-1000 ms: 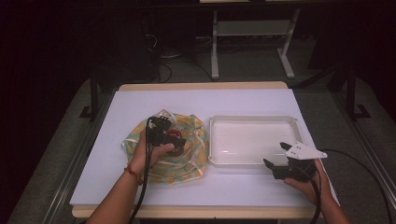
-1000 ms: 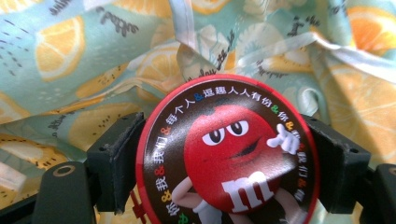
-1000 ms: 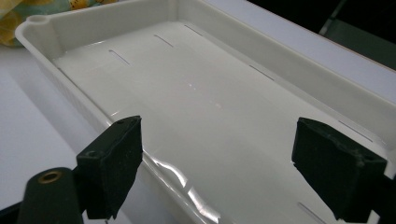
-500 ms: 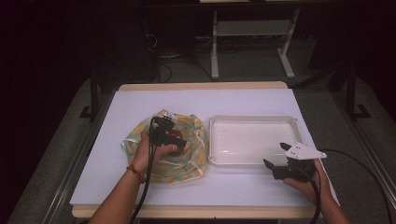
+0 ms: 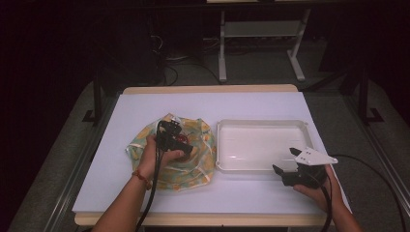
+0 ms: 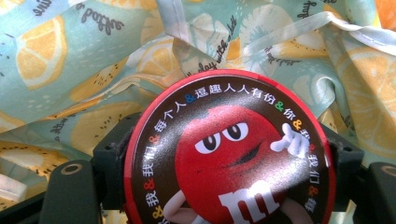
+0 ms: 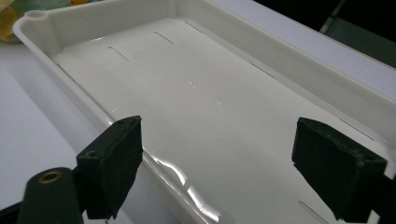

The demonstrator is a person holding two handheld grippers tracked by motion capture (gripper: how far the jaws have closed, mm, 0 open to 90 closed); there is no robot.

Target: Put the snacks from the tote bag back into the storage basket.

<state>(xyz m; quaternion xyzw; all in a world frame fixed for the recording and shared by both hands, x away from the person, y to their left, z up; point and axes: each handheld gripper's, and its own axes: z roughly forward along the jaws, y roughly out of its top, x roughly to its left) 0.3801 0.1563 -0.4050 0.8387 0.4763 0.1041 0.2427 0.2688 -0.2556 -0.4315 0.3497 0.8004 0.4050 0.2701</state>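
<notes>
My left gripper is shut on a round red tin with a red candy character on its lid. The two black jaws press its left and right sides. It hangs just over a teal cloth with orange-slice print that lies bunched on the table's left half. My right gripper stands open at the near right corner of a white tray, with nothing between its jaws. The tray holds nothing.
The white table has a wooden edge at front and back. A black cable trails from each gripper toward the person. Dark floor, a metal frame and cables lie beyond the far edge.
My left gripper with the tin has shifted a little to the right over the cloth. The right gripper has stayed in place.
</notes>
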